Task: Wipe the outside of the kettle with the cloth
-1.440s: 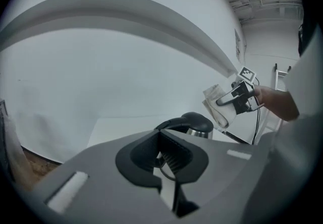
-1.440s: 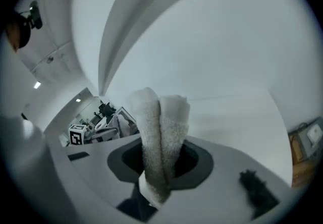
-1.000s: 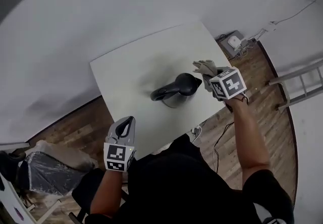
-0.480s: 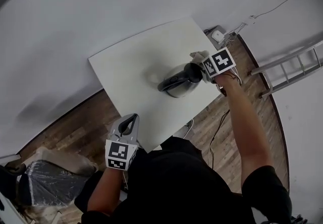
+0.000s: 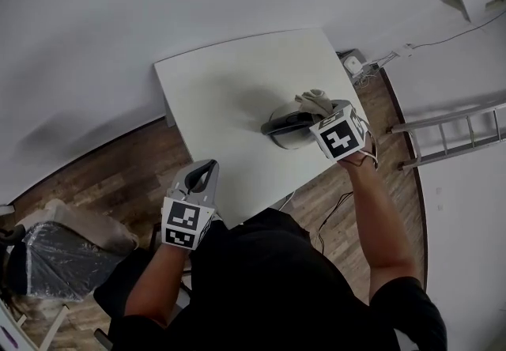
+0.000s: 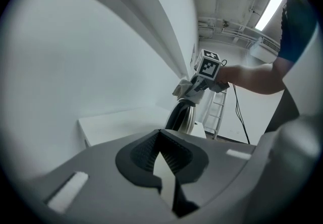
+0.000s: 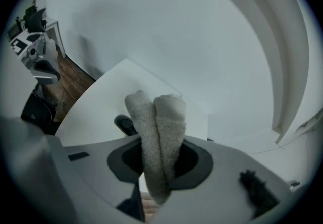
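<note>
Fingers of right gripper (image 5: 322, 114) clamp the cloth (image 7: 157, 127)
Cloth sits at the kettle (image 5: 286, 125) top on the table (image 5: 221, 96); left gripper (image 5: 204, 171) hangs aside, pinched together, empty.

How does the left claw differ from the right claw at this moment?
The left claw holds nothing; the right claw is shut on the cloth. The left claw is at the table edge, apart from the kettle; the right claw holds the cloth at the kettle's top. Both carry a marker cube.
</note>
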